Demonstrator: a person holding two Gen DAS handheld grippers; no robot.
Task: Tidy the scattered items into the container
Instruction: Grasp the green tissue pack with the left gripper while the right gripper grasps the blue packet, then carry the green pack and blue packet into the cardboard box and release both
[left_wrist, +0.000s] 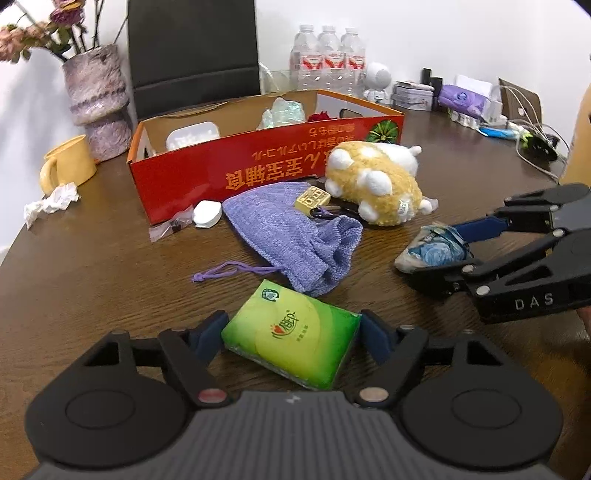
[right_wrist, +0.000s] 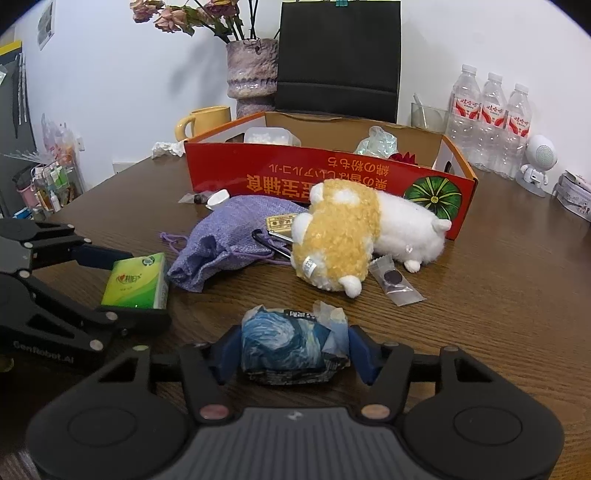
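The left gripper (left_wrist: 291, 334) had its blue fingers (left_wrist: 210, 332) set against both short sides of a green tissue pack (left_wrist: 295, 338), which lay flat on the brown wood-grain worktop (left_wrist: 110, 280); the pack bore orange Chinese characters and a small round emblem, too small to read. The right gripper (right_wrist: 293, 350) had its fingers (right_wrist: 358, 354) pressed on the sides of a rounded packet printed in swirling blue and white (right_wrist: 286, 341), with a black label strip whose writing was illegible. In the left wrist view the right gripper's body read "DAS"; in the right wrist view the left gripper's body read "GenRobot.AI".

The container, a red and orange cardboard box (left_wrist: 258, 162), stood open at the far side of the worktop, its front printed upside down with orange characters and a green pumpkin picture. Inside it lay a white plastic tub (left_wrist: 192, 134), a crumpled clear wrapper (left_wrist: 282, 110) and something red, mostly hidden by the box wall.

Before the box lay a yellow and white plush toy (left_wrist: 376, 181) with a small sewn tag, a purple knitted drawstring pouch (left_wrist: 291, 229), a gold tag on a black carabiner (left_wrist: 312, 199) and a white oval case (left_wrist: 207, 214). A clear sachet holding a dark disc (right_wrist: 397, 280) lay beside the plush. Three water bottles with red labels (left_wrist: 327, 59) stood behind, their text unreadable.
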